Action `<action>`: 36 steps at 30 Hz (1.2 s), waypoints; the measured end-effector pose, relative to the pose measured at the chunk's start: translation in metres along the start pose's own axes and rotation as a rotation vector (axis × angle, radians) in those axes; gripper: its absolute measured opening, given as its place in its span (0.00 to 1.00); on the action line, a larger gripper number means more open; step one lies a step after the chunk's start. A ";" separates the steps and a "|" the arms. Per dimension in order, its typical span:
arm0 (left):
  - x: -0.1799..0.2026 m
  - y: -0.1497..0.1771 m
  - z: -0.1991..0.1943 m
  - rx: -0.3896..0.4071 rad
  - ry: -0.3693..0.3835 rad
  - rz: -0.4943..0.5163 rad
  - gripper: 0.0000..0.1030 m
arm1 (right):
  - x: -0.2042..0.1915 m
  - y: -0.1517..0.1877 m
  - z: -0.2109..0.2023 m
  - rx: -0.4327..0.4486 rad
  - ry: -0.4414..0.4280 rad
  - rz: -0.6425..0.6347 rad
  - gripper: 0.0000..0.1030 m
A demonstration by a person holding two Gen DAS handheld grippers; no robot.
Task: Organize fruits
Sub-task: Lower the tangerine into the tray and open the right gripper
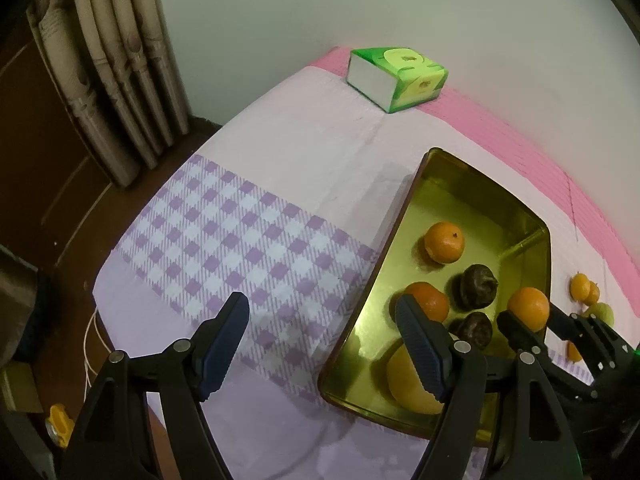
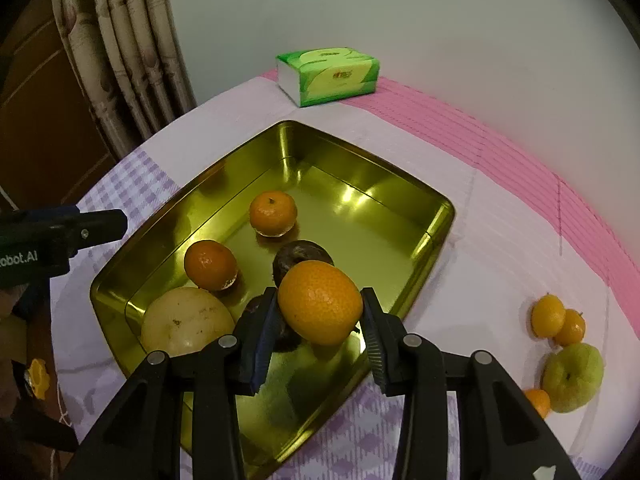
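Orange [image 2: 320, 302] clamped above tray [image 2: 400, 176]; dark fruit [image 2: 302, 254] beneath.

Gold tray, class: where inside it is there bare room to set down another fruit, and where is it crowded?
Free: the far end of the gold tray, between its far wall and the far orange. Crowded: the near end, around the pale round fruit, near orange and dark fruits, where the right gripper holds an orange.

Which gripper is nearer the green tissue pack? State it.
Neither clearly. The left gripper hangs open over the cloth beside the tray; the right gripper holds an orange over it. The tissue pack lies far from both.
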State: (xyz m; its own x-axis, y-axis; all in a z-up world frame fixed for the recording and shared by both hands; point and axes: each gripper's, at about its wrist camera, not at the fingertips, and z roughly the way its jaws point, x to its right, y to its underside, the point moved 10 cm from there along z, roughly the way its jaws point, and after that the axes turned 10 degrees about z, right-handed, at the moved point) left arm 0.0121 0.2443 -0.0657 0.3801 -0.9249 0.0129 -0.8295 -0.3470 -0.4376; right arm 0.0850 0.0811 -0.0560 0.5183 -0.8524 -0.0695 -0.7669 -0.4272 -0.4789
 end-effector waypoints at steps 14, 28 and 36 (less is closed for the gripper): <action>0.004 0.001 0.003 -0.004 -0.003 0.021 0.74 | -0.008 0.008 0.015 -0.027 0.009 -0.017 0.37; 0.006 0.003 0.005 -0.013 -0.004 0.029 0.74 | -0.002 0.004 0.011 -0.013 0.014 0.006 0.45; 0.007 0.004 0.007 -0.020 -0.002 0.035 0.74 | 0.005 0.001 -0.010 0.034 0.005 0.028 0.49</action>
State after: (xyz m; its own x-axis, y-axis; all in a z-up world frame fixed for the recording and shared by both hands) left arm 0.0142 0.2380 -0.0733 0.3511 -0.9363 -0.0039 -0.8503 -0.3171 -0.4200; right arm 0.0826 0.0732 -0.0478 0.4950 -0.8653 -0.0786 -0.7676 -0.3931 -0.5062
